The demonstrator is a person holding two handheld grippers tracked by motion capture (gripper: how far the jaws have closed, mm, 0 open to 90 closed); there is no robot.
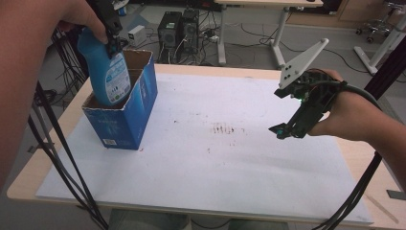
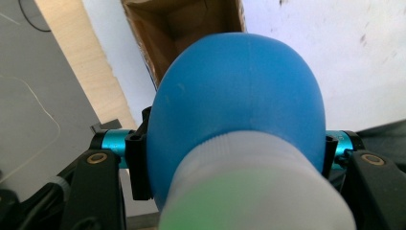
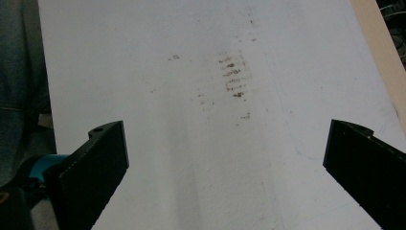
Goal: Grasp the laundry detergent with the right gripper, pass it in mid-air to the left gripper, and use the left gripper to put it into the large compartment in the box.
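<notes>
Left gripper point(image 1: 113, 40) raised, jaws clamped; right gripper point(image 1: 287, 129) low, jaws wide apart.

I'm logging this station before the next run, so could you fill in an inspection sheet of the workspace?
Surface: white sheet on a wooden table, brown smudges mid-sheet.
Job's things: blue bottle partly inside the open blue box.
Clutter: nothing seen.
Grippers: left gripper shut on the bottle's top; right gripper open above the sheet.
Cables: black cables hang at the left edge.
Surroundings: computer towers and table legs behind.
</notes>
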